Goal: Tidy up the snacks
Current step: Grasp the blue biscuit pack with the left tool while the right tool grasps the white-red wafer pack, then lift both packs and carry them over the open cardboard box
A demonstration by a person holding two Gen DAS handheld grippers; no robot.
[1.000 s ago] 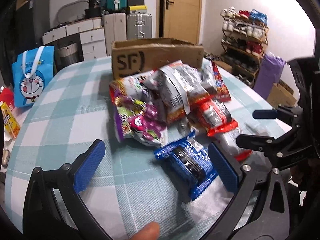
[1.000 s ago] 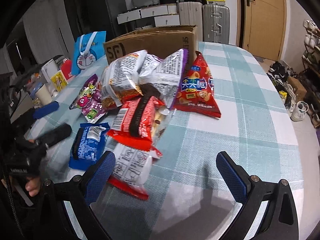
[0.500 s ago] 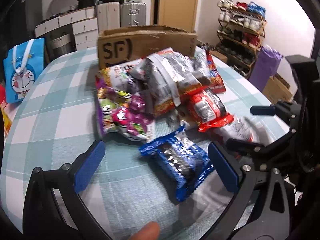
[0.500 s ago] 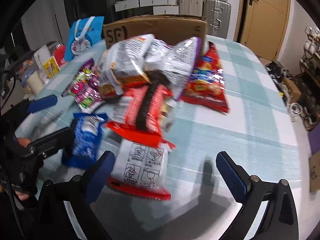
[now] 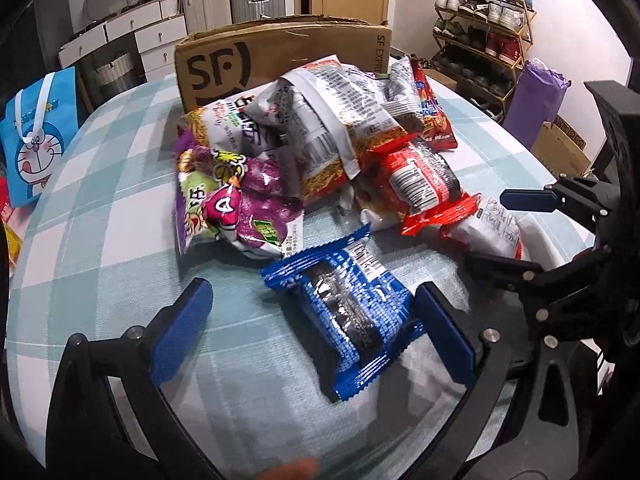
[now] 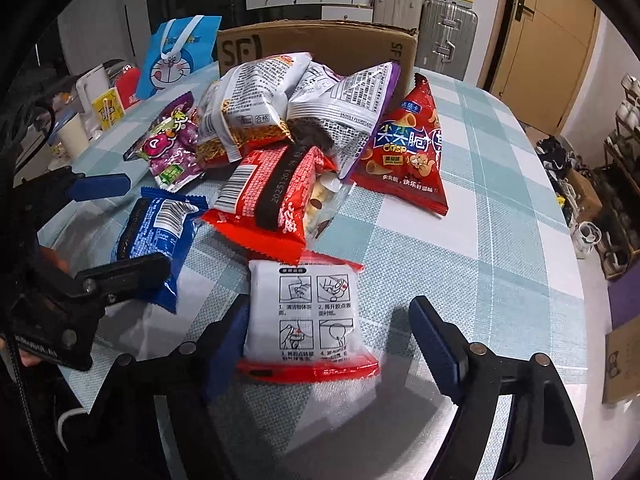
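Your left gripper [image 5: 312,328] gapes wide around the blue packet [image 5: 344,316] — set to pinch it. Your right gripper [image 6: 324,336], equally wide, brackets the white packet [image 6: 304,316], apparently touching one pad; the box [image 6: 320,46] waits behind the pile.

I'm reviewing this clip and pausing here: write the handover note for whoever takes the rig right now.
Left gripper: open, straddling the blue cookie pack, not closed on it.
Right gripper: open, around the white-and-red packet.
Remaining snacks sit piled on the checked table in front of the SF cardboard box.
Done: nothing visibly sorted; box contents are not visible.
Left: grasp both packets, then probably work through the pile.
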